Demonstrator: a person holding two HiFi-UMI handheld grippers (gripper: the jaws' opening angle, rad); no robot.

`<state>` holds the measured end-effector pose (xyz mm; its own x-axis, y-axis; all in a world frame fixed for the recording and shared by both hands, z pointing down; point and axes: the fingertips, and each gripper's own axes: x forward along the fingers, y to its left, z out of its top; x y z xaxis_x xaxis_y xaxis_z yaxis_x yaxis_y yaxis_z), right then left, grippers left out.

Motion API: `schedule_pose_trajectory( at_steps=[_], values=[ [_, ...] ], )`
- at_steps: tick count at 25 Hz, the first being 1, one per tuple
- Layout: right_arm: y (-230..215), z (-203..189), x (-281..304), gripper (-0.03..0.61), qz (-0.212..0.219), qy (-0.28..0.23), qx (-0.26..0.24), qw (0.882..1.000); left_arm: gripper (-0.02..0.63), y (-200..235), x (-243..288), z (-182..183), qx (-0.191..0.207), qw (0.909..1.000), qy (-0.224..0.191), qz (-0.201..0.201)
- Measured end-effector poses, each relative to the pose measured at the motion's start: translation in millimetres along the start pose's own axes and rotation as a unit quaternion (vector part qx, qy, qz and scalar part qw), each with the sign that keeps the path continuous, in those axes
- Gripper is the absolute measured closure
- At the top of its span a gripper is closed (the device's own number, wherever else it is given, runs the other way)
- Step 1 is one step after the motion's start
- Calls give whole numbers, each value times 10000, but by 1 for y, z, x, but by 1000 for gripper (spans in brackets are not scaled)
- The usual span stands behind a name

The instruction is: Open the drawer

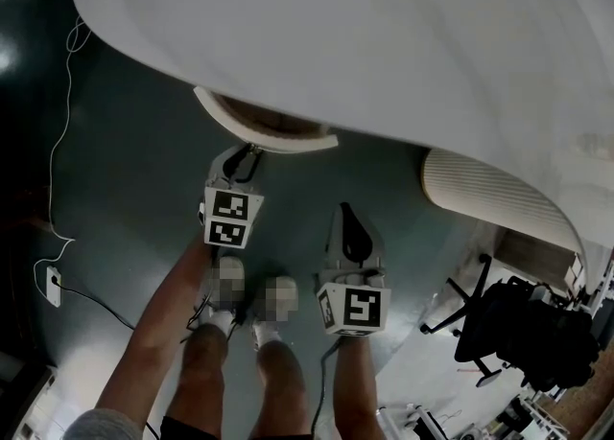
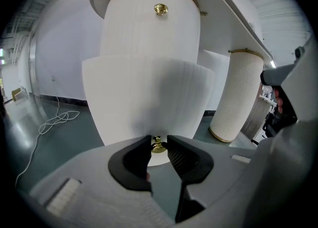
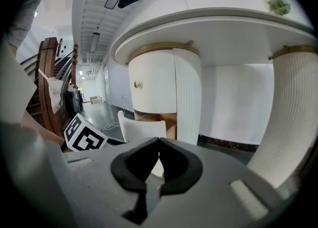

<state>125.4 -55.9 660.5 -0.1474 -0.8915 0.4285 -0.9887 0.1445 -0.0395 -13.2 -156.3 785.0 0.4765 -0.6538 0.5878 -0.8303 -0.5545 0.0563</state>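
**Drawer pulled out, left jaws on its knob**

Drawer (image 2: 148, 98) sits in the middle of the left gripper view. Its front is a curved, finely ribbed white panel that stands forward of the round white pedestal it belongs to. A small brass knob (image 2: 158, 145) sits low on the front, and the left gripper (image 2: 159, 148) is clamped on it, one black pad on each side. A second brass knob (image 2: 160, 9) shows higher up on the pedestal, under the tabletop (image 2: 233, 8).

In the head view the drawer juts out from beneath the tabletop at upper centre. Its rim is a pale arc with brown wood inside.

The right gripper (image 3: 159, 145) hangs apart from the drawer, lower right of it in the head view. Its pads are pressed together with nothing between them.

The tabletop is white with a rounded edge and fills the top of the head view. Another ribbed pedestal (image 2: 235, 95) stands at the right of the left gripper view, with a brass band at its top and foot. The floor (image 1: 134, 160) is dark grey-green and glossy. A thin white cable (image 1: 59, 131) trails over it at the left of the head view. A black chair (image 1: 523, 328) stands at the lower right there. The wall (image 2: 64, 53) behind is plain white.
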Motion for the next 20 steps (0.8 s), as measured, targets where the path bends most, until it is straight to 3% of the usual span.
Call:
schedule_pose_trajectory(
  at_steps=[20],
  values=[
    [31,1,-21,575,90,18,-112,9999,505,-8,-52,-42,-93,9996,252,-22]
  ],
)
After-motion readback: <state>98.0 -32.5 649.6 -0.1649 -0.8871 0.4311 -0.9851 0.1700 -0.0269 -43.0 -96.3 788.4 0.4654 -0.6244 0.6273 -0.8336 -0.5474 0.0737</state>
